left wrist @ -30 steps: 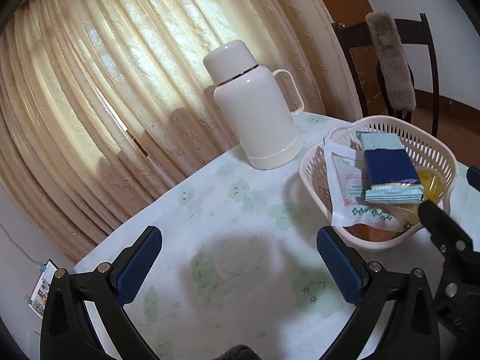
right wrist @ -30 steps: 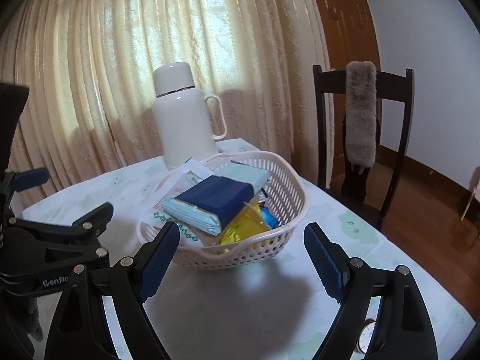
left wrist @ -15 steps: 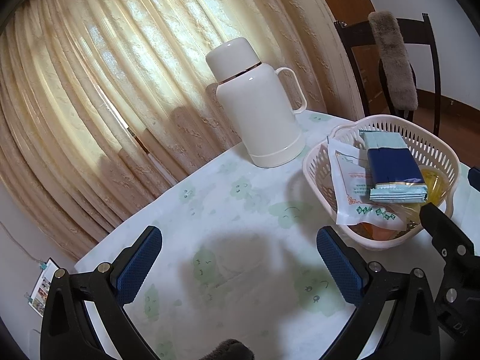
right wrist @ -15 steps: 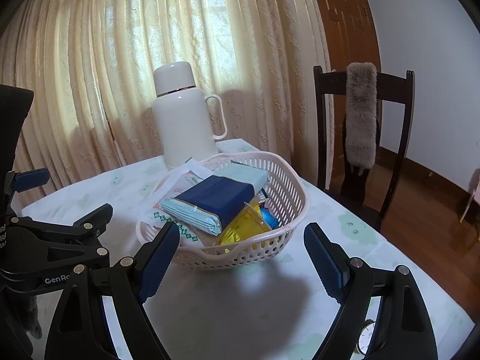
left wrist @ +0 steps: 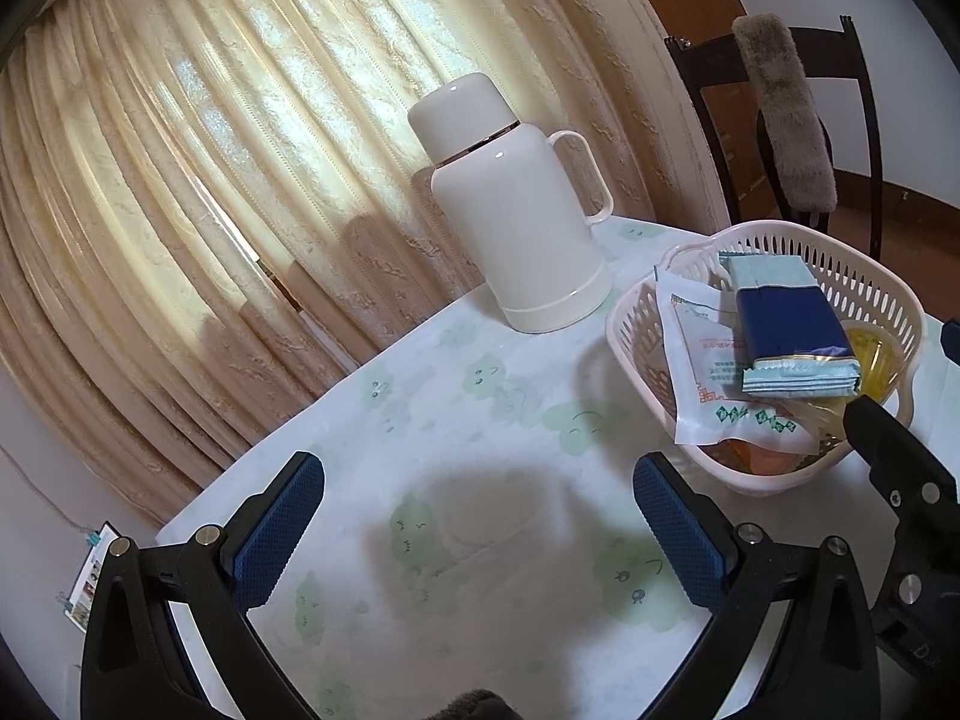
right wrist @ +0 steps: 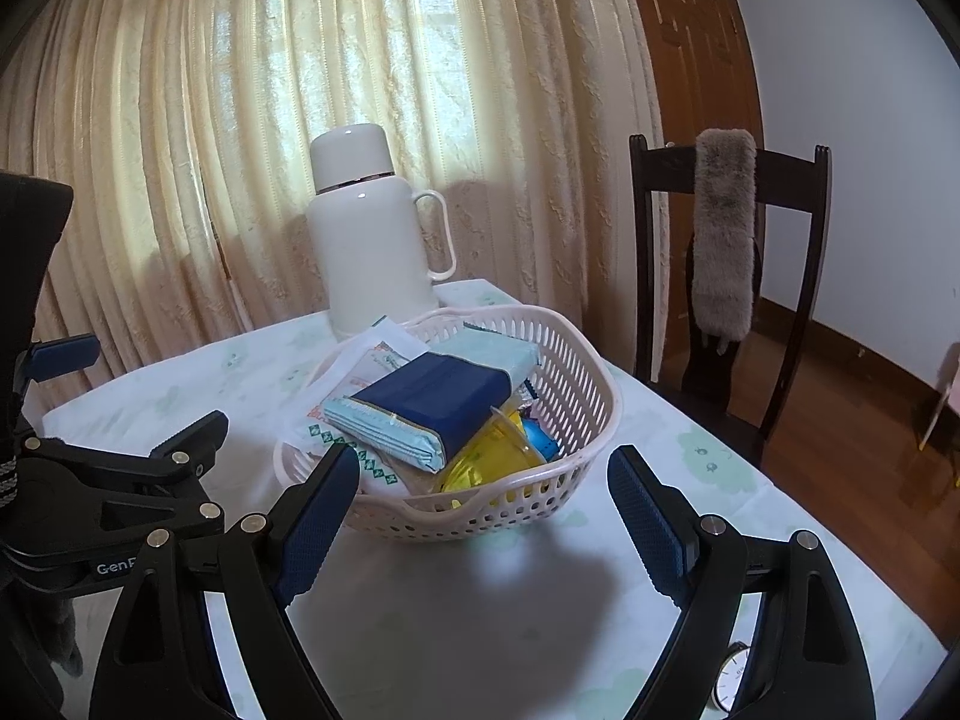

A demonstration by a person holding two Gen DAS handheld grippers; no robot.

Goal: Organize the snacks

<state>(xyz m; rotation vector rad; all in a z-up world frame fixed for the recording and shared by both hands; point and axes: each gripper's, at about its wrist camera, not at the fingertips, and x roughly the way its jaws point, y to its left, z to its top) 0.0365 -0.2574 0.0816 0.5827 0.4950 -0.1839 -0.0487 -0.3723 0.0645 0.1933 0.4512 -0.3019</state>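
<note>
Cream curtains (right wrist: 240,150) hang behind a desk (left wrist: 480,510) with a pale cloth that has little green clouds on it. On the desk stands a white flask (right wrist: 372,240), and just beside it sits a pink basket (right wrist: 576,462). All the snacks I can see lie in the basket: a blue pack (right wrist: 432,408) on top, a white bag (left wrist: 702,372) under it, and a yellow pack (right wrist: 486,462) lower down. No snack lies loose on the desk in these views, so this could be a tidy ending or a pile waiting to be sorted. The left tool (left wrist: 480,531) is wide open and holds nothing, low over bare cloth. The right tool (right wrist: 483,516) is wide open too, holding nothing, right at the near rim of the basket. To pick one well, go for the top pack and pinch its long sides softly so it does not crush
</note>
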